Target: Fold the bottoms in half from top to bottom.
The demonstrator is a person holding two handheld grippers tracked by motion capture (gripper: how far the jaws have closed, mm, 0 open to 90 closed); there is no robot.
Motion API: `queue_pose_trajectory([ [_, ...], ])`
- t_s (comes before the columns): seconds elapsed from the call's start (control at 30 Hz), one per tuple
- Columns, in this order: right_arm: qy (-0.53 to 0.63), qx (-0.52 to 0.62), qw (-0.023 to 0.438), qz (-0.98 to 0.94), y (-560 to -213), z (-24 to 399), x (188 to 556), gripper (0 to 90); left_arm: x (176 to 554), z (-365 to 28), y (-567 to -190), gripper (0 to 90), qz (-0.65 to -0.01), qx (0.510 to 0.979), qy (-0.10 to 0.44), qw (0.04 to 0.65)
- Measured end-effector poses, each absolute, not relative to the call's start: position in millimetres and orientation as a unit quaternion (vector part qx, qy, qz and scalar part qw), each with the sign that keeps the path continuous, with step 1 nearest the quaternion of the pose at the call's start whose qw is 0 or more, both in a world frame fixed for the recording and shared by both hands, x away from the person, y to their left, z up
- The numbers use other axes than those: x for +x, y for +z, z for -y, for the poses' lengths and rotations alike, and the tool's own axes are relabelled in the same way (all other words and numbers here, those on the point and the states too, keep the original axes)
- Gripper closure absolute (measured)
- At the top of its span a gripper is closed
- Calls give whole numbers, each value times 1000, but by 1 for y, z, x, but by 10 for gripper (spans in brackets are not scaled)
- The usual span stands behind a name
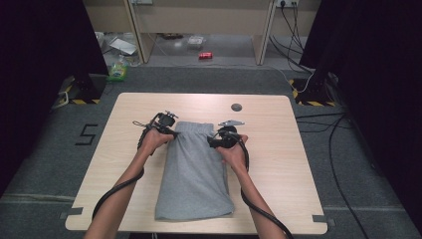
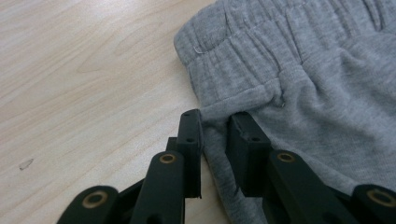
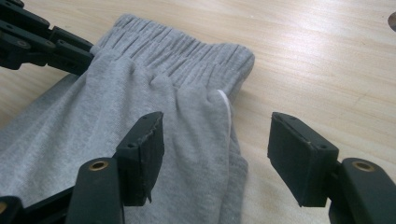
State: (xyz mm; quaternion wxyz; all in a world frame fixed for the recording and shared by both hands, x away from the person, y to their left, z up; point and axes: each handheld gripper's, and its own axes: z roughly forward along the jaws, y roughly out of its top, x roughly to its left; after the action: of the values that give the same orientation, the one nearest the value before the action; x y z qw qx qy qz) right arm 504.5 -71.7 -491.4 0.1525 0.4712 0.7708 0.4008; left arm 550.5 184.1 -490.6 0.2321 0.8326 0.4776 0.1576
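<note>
We see grey sweatpants (image 1: pixel 195 169) lying folded on the wooden table (image 1: pixel 278 164). Our left gripper (image 2: pixel 215 128) pinches the fabric edge below the waistband (image 3: pixel 187 53); our right gripper (image 3: pixel 217 140) stands apart over the opposite edge.

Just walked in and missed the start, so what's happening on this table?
A person works on folded grey sweatpants lying on a wooden table, a gripper in each hand. The left gripper pinches the fabric edge just below the elastic waistband. The right gripper stands open astride the opposite edge, not yet gripping it.
</note>
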Motion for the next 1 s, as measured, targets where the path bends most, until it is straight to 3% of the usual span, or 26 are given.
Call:
queue_pose_trajectory([
  [0.67,356,477,154,-788,-510,54,530,403,547,-193,-496,745,-495,811,146,275],
  [0.83,348,457,160,-803,-509,49,535,554,544,-194,-498,749,-487,810,155,287],
  [1.0,364,472,134,-792,-509,51,540,734,545,-197,-500,774,-485,806,139,309],
])
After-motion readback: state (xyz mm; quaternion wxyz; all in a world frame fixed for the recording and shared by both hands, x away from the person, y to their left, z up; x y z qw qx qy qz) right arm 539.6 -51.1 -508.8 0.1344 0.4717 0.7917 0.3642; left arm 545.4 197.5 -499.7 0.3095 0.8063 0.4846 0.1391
